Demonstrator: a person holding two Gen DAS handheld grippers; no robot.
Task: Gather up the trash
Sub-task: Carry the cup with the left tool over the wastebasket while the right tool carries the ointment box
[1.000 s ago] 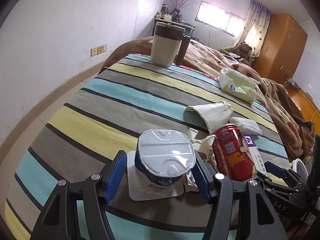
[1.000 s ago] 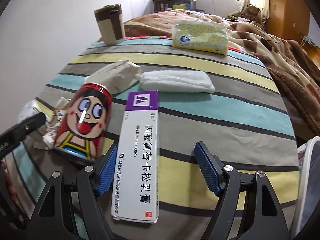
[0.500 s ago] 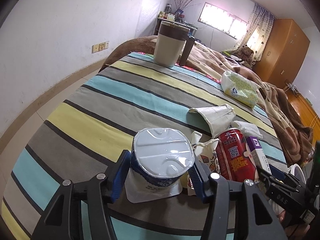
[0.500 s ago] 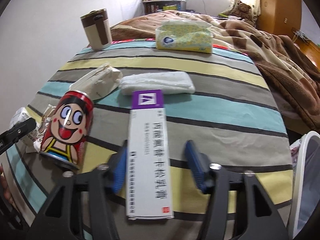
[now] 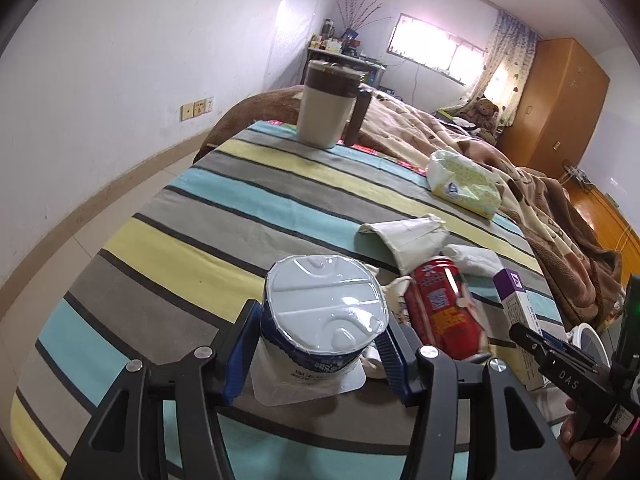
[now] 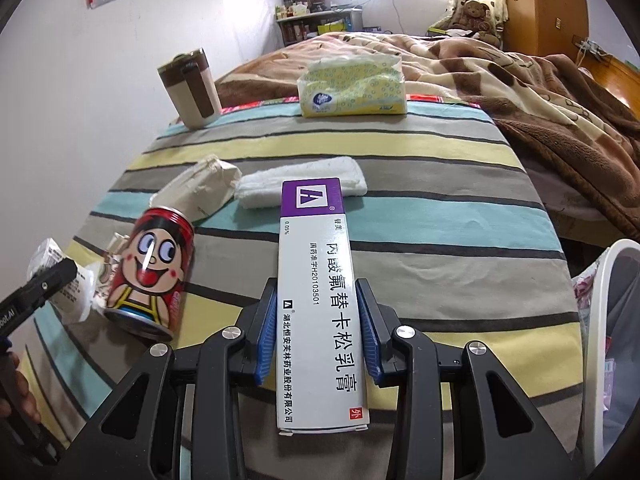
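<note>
— Pinching the yogurt cup on both sides with the left gripper, jaws pressed onto its walls, foil lid facing up; cup down on the striped bedspread, right between the jaws.

— And the right gripper?

— Clamped across the ointment box, jaws tight on the two long sides. Long axis straight ahead, out past the jaw tips, purple end farthest away, near end back behind the pads.

— Red drink can?

— On its side, left of the right jaws and right of the left jaws, about equally near either. Both full, though, so probably a later pick.

— Bin?

— Likely the white rim off to the right of the right jaws. Box first, then, carried sideways to the right.
</note>
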